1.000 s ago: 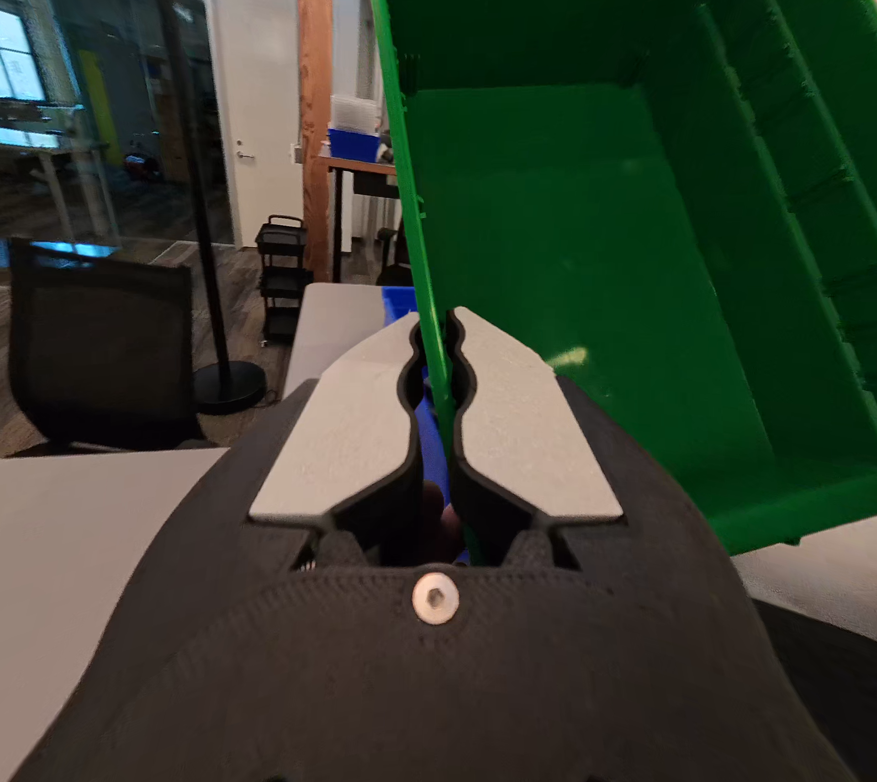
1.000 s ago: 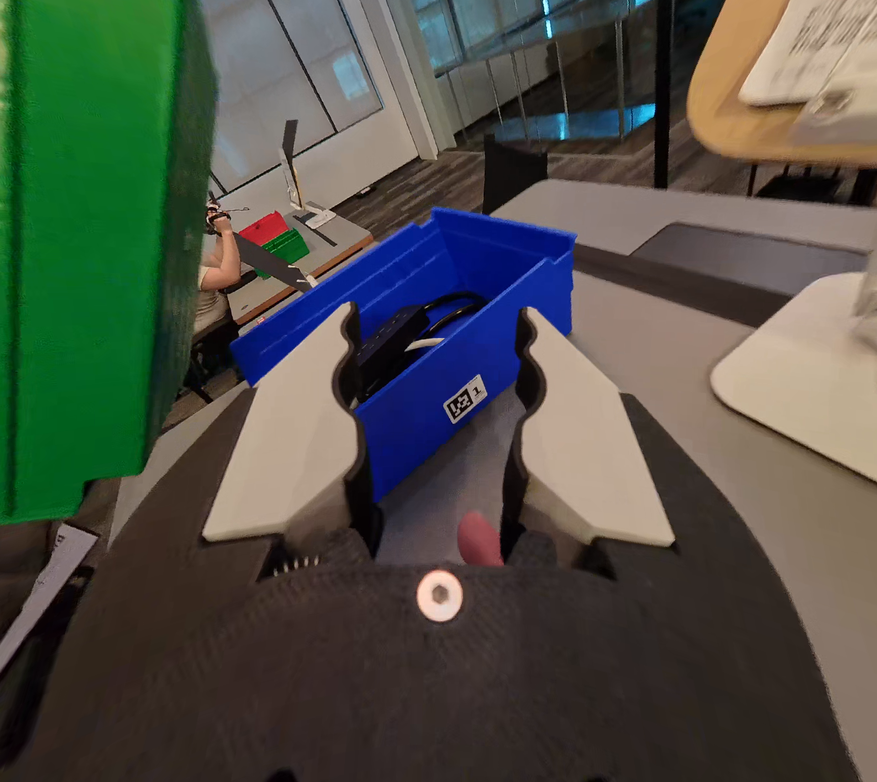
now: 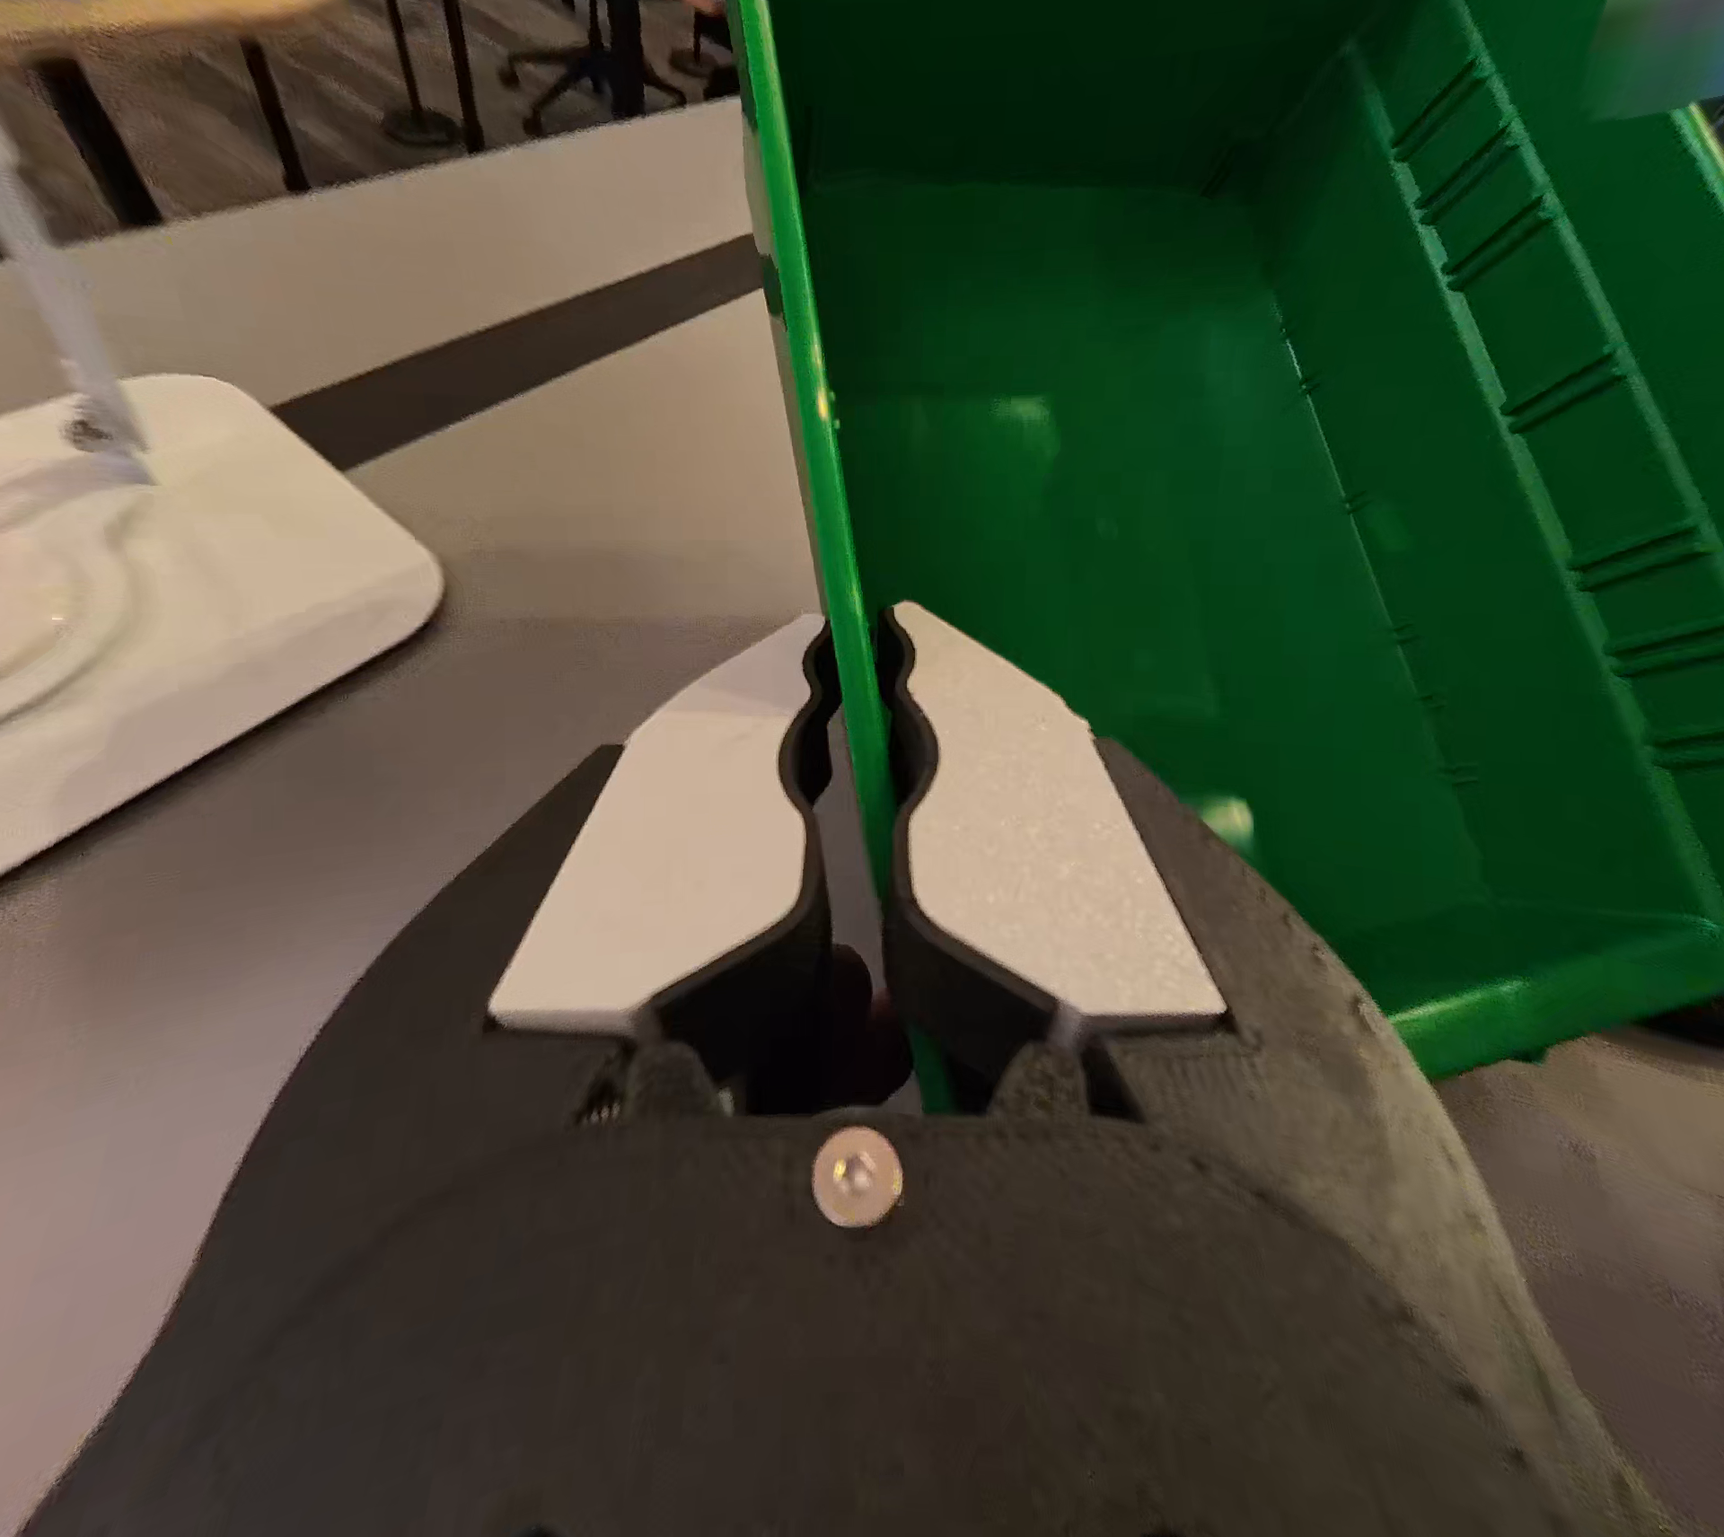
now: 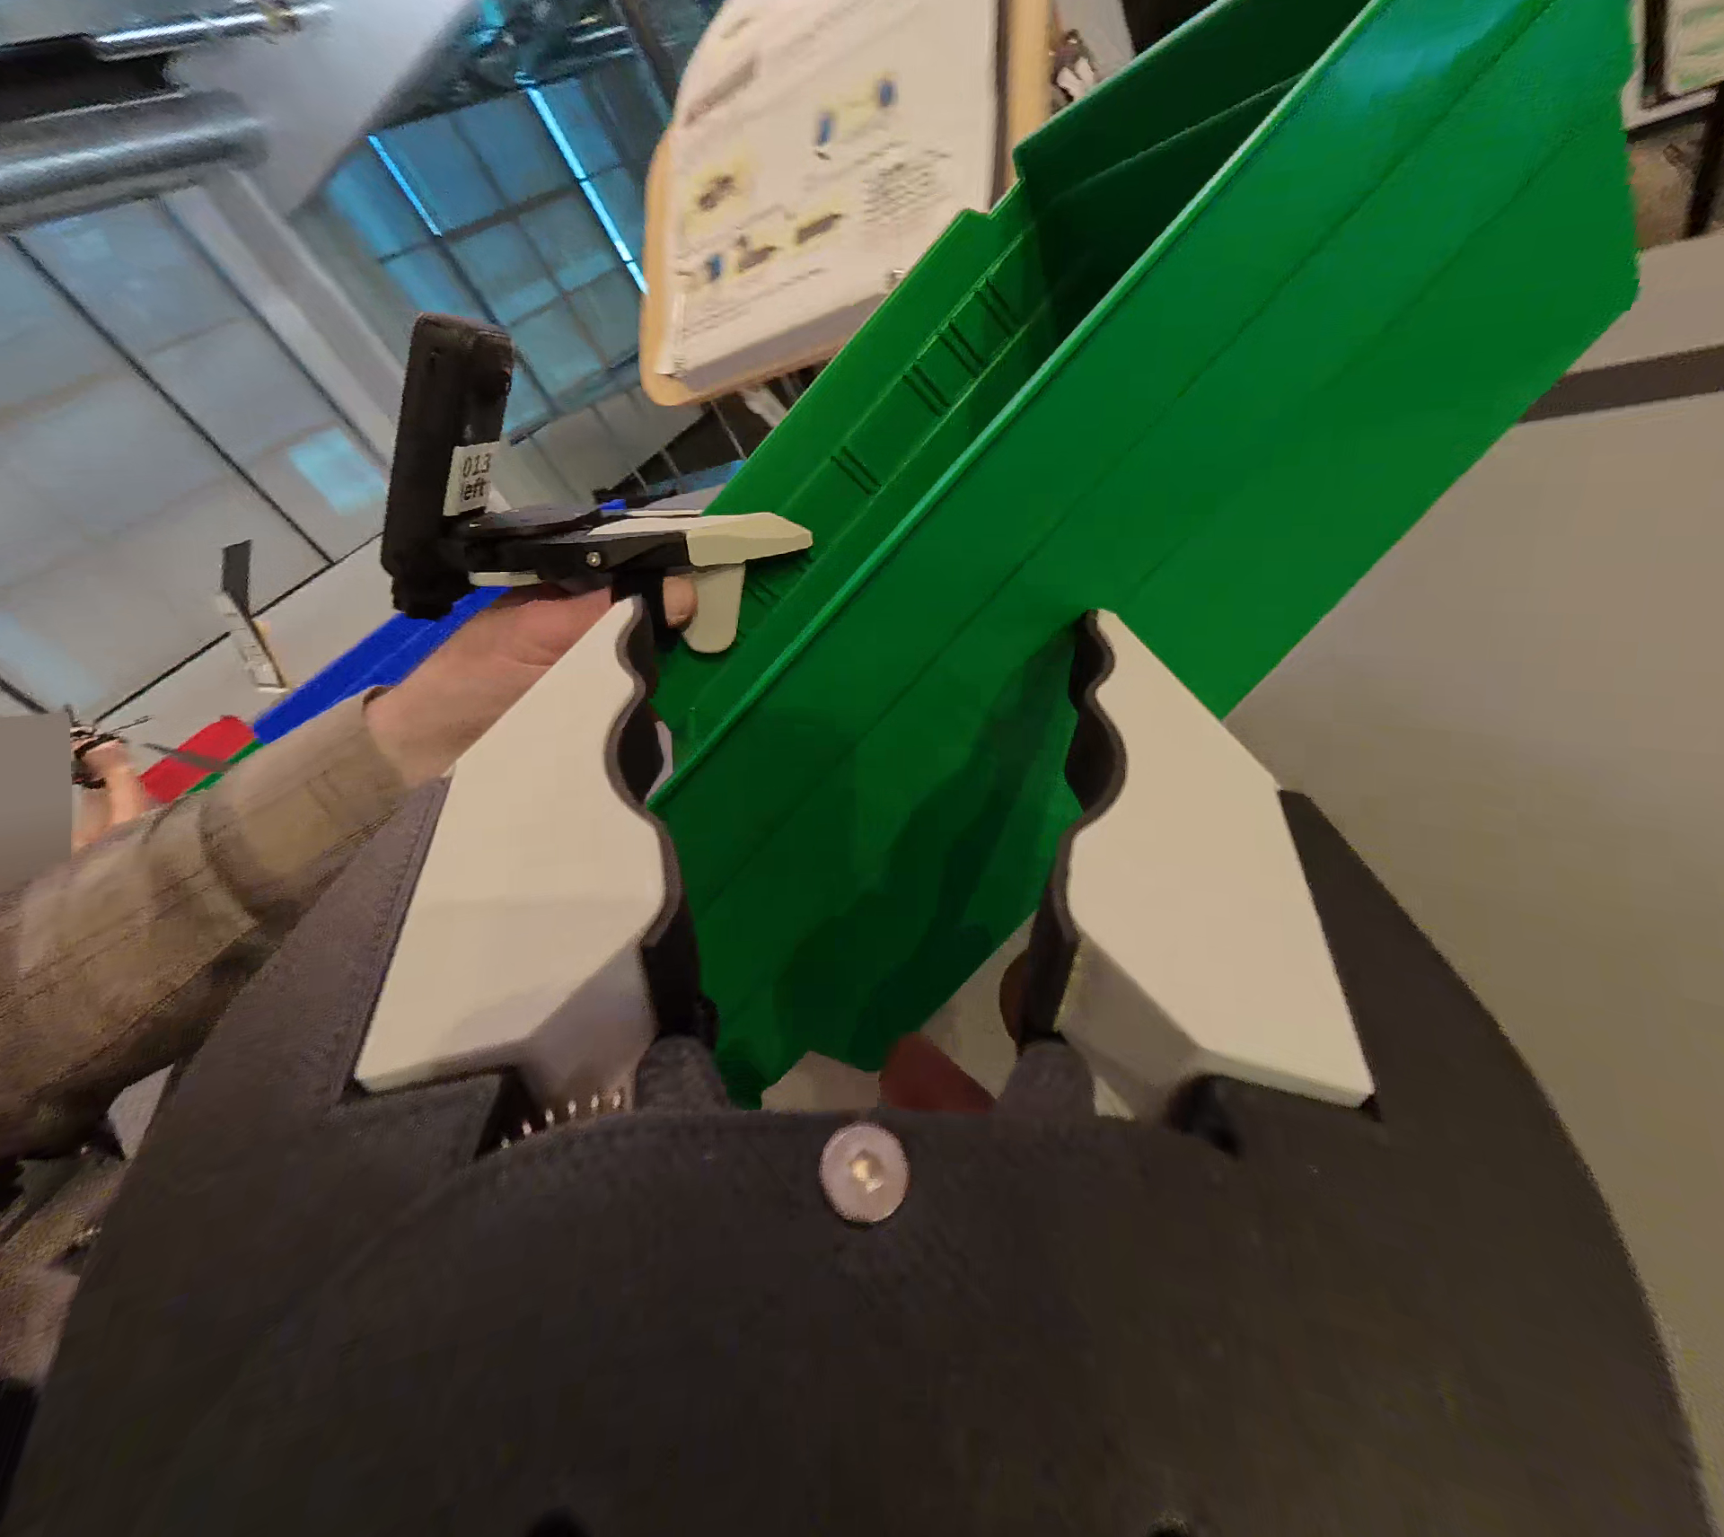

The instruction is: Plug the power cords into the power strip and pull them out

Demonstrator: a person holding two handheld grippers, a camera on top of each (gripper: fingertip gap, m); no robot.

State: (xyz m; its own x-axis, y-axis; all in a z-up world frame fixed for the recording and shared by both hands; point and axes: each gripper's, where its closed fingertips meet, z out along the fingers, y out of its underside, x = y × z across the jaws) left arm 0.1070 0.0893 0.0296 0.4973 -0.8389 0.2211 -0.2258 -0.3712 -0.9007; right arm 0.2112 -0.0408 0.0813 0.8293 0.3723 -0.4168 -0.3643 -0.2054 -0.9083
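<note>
Left gripper [image 3: 854, 634]: fingers pinched narrow on the side wall of a green bin [image 3: 1073, 466], the thin rim caught between them; the bin's inside, with nothing in it, opens to the right of the fingers.

Right gripper [image 4: 863, 653]: fingers spread wide, gripping nothing; the bin's near lower corner [image 4: 886, 886] hangs in the gap between them, and whether it touches either one cannot be told.

Green bin: held off the grey desk [image 4: 1493, 653] and tilted, its long axis running away from the right fingers, up and to the right.

Nearer hand: the left one has the bin; seen from the right wrist view, that gripper [image 4: 737, 559] clamps the rim up and left of the right fingers, a sleeved hand [image 4: 494, 653] behind it.

Power cords and power strip: not visible in either view. A blue bin [image 4: 373, 653] shows beyond the left hand, its contents hidden.

Judgement: plugging has not begun; the green bin likely has to be set down first.

Beyond the left fingers: a white stand base [image 3: 233, 559] on the desk.
</note>
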